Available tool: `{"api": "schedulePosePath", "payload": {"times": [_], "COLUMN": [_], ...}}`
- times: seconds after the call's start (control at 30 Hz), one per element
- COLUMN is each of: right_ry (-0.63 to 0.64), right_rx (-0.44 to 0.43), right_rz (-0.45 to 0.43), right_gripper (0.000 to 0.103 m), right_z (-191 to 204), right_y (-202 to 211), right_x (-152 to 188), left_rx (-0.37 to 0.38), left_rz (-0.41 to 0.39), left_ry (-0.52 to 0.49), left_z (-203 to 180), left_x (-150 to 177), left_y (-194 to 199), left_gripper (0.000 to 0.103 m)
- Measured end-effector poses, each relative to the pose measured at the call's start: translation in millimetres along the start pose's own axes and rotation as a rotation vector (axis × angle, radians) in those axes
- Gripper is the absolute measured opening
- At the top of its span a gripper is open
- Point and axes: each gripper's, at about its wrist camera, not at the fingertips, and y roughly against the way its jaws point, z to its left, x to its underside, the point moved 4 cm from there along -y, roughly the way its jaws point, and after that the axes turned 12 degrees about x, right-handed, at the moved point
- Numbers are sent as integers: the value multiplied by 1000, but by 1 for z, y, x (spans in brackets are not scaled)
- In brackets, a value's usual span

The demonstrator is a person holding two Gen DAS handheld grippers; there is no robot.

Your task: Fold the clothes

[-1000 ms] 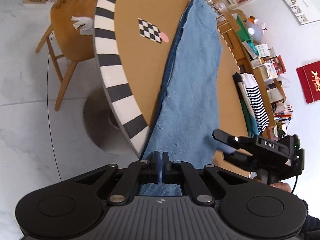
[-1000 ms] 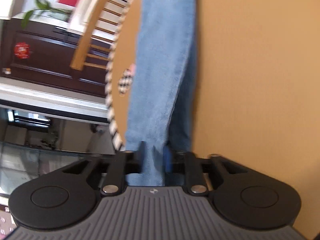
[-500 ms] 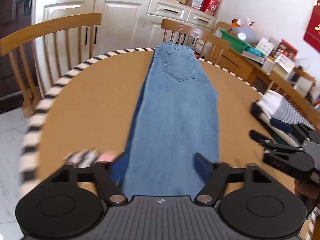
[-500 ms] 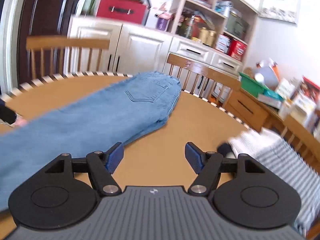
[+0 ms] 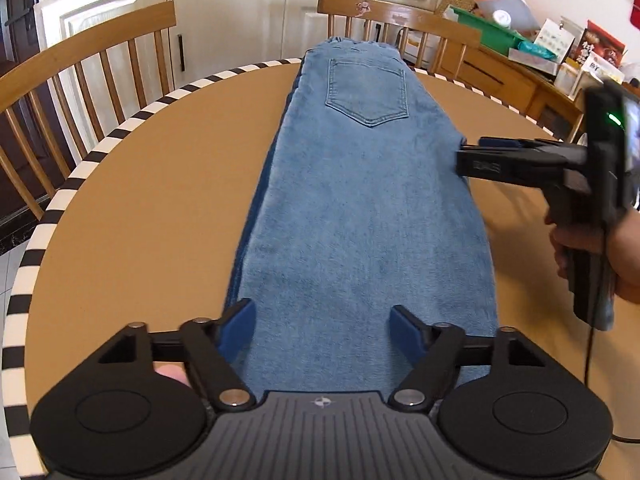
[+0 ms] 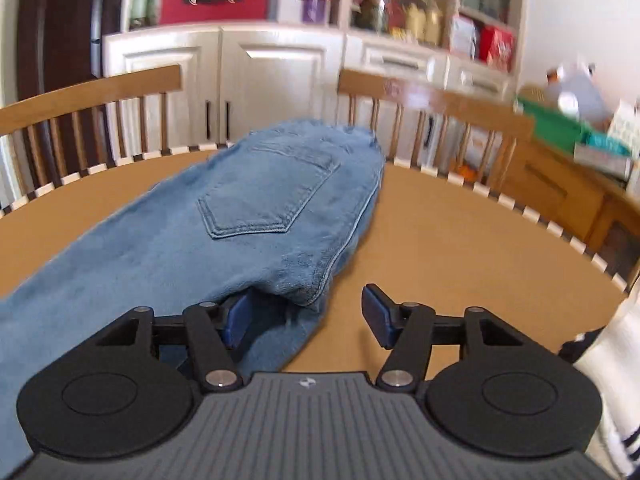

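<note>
Blue jeans (image 5: 360, 208), folded lengthwise with a back pocket up, lie along the round wooden table (image 5: 160, 184); they also show in the right wrist view (image 6: 240, 216). My left gripper (image 5: 322, 330) is open, its fingers on either side of the leg end of the jeans. My right gripper (image 6: 304, 316) is open at the jeans' right edge near the crotch, its left finger (image 6: 236, 318) under a raised fold of denim. In the left wrist view the right gripper (image 5: 472, 156) touches that edge from the right.
The table has a black-and-white striped rim (image 5: 24, 240). Wooden chairs (image 5: 88, 80) stand around its far side, with white cabinets (image 5: 224, 12) behind. A striped garment (image 6: 616, 360) lies at the right. A cluttered sideboard (image 5: 520, 72) stands at the back right.
Both grippers went from shut on the jeans to open. The right gripper has moved forward to the jeans' right edge near the crotch. The left view has drawn closer over the leg end.
</note>
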Motion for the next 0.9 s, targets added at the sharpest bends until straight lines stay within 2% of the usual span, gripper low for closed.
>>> {"api": "schedulePosePath", "payload": {"times": [0.03,0.1,0.17,0.27,0.3,0.37,0.43,0.53,0.63,0.7,0.77,0.83,0.9], "right_ry": [38,90,71,128,122,113,98,88,170,242,134,-104,-303], "right_rx": [21,83,38,-7,-13,-5,-24,-34,48,109,76,-87,-243], "right_rz": [12,-2,3,6,17,23,41,64,101,136,152,157,176], "right_gripper": [55,35,31,33,38,68,75,79,88,89,83,79,65], "right_z": [2,-4,-18,-26,-30,-40,-52,-64,-62,-57,-51,-41,-16], "right_y": [-5,-4,-6,-9,-12,-12,-11,5,30,49,84,122,159], "right_x": [-1,-2,-3,1,1,1,0,2,17,29,37,46,58], "left_rx": [-8,-14,-12,1,2,5,28,78,112,133,163,205,215], "left_rz": [1,7,14,23,24,27,33,39,35,31,59,67,54], "left_ry": [-7,-24,-32,-25,-27,-40,-55,-81,-137,-159,-128,-52,6], "left_z": [-3,-6,-6,-4,-4,-5,-4,0,2,3,7,19,35], "left_x": [2,4,6,7,7,7,7,6,10,12,14,21,38], "left_y": [-1,1,4,6,6,6,5,4,5,7,15,31,51], "left_gripper": [79,80,80,80,80,81,86,90,91,91,91,90,90]}}
